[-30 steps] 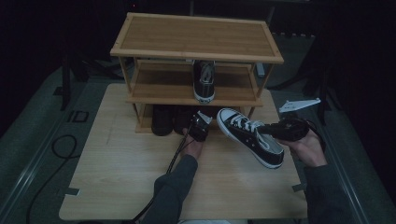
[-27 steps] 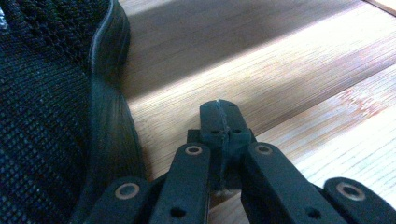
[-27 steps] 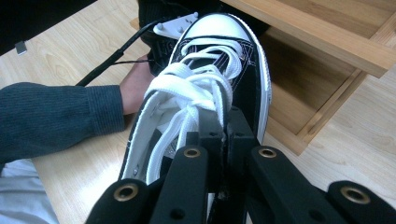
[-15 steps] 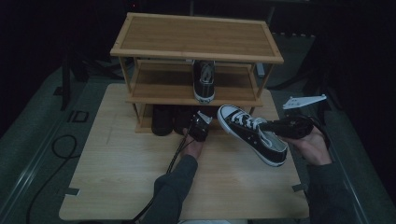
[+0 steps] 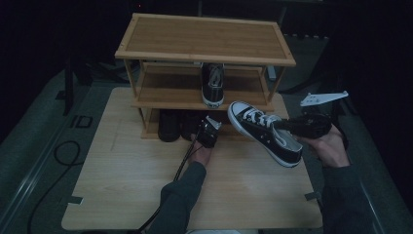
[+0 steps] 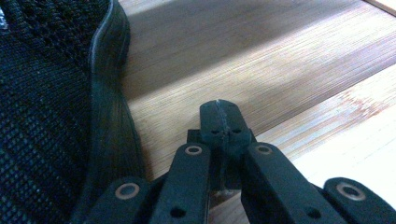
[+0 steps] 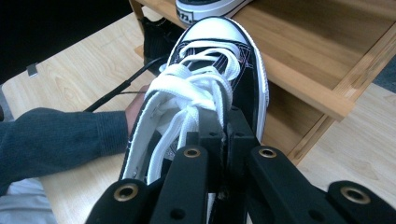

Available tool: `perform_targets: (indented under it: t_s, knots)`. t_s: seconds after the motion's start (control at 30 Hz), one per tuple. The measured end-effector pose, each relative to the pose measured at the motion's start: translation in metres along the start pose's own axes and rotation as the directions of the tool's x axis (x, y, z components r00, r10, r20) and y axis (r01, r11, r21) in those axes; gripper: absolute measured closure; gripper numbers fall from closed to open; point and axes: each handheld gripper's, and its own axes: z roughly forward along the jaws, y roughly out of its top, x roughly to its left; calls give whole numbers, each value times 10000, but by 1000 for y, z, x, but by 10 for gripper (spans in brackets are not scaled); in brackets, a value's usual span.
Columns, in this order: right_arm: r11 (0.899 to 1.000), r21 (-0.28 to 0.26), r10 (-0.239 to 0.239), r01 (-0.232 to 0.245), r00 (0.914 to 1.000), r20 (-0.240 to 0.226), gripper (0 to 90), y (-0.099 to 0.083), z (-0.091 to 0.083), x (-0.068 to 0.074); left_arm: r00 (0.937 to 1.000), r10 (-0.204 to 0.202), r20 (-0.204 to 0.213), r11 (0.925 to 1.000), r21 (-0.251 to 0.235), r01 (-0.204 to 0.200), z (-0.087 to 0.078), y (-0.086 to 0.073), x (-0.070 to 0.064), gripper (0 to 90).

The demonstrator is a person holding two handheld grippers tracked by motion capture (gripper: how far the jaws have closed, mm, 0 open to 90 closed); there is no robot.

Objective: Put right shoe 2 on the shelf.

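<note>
A black high-top sneaker (image 5: pixel 263 132) with white laces and a white toe cap hangs tilted above the table's right side, toe toward the rack. My right gripper (image 5: pixel 292 126) is shut on the sneaker's (image 7: pixel 219 70) collar beside the laces, as its own view shows (image 7: pixel 224 122). A matching sneaker (image 5: pixel 213 85) stands on the middle shelf of the bamboo shoe rack (image 5: pixel 160 100). My left gripper (image 5: pixel 207 130) rests low at the rack's bottom shelf, shut with nothing between its jaws (image 6: pixel 219 112), next to a black mesh shoe (image 6: pixel 46 116).
Two dark shoes (image 5: pixel 170 124) sit on the rack's bottom shelf left of my left gripper. The rack's top shelf (image 5: pixel 204 36) is bare. The pale wooden table (image 5: pixel 122 185) stretches toward the person; a cable (image 5: pixel 58 156) lies on the floor at left.
My right gripper has lifted the sneaker slightly and carried it a little toward the rack. The left gripper has stayed in place.
</note>
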Motion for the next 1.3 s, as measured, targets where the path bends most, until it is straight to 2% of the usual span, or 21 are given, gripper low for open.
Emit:
perform_targets:
  t_s: [0.33,0.67,0.83,1.1,1.3]
  knots:
    - [9996,-54,288,-287,9995,131,885,17,5,-12,10000,-3,-3,10000,-5,3,0,0,0,900]
    - [9970,-29,772,-771,9955,541,885,33,26,-28,10000,70,-2,10000,25,-70,0,0,1,900]
    - [9931,-142,1170,-1164,9914,590,885,38,37,-36,10000,66,-1,10000,16,-66,0,0,1,900]
    - [9880,-367,1526,-1499,9846,855,884,45,49,-41,10000,63,13,10000,14,-63,0,0,1,900]
    - [9809,-596,1908,-1853,9758,1069,884,48,57,-44,10000,71,4,10000,16,-71,0,0,1,900]
